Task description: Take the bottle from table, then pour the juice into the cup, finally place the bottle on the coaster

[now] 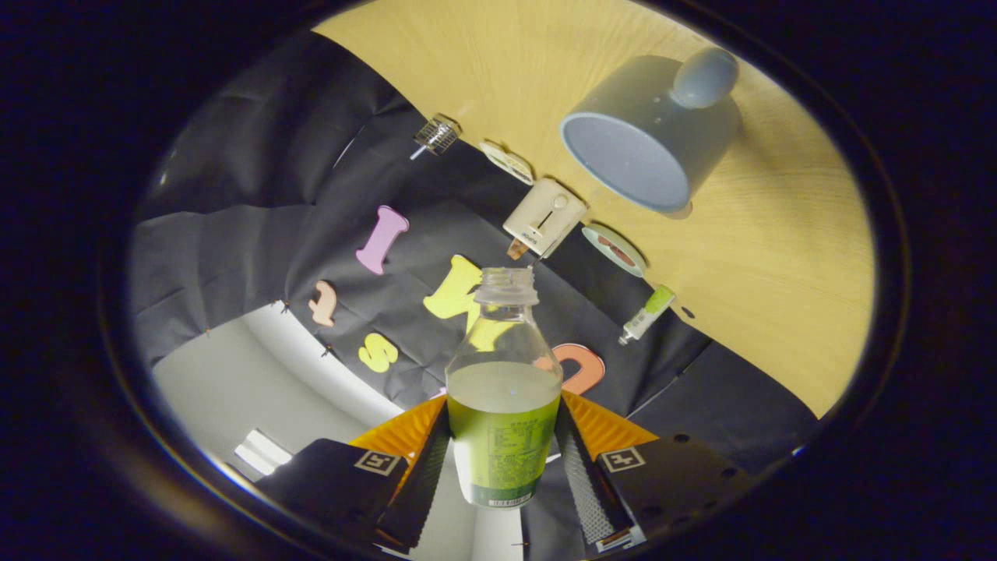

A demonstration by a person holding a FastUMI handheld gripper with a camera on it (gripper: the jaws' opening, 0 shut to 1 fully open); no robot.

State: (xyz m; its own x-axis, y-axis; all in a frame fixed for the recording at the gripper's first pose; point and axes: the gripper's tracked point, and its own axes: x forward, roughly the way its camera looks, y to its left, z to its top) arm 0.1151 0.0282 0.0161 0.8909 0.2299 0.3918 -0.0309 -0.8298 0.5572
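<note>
My gripper is shut on the bottle, both fingers pressing its green-labelled body. The bottle is clear plastic, uncapped, holding pale green juice below its shoulder. The whole view is rolled, so the wooden table runs across the upper right. The bottle's open mouth points toward the table's far edge. The grey-blue cup with a handle stands on the table beyond the bottle's mouth and to its right, its opening facing me. A round coaster with a light green rim and brown centre lies at the table's far edge, between cup and bottle.
A cream boxy appliance sits at the table's far edge just beyond the bottle's mouth. A small tube with a green cap lies near it. A second round disc and a small clear gridded object sit further along that edge.
</note>
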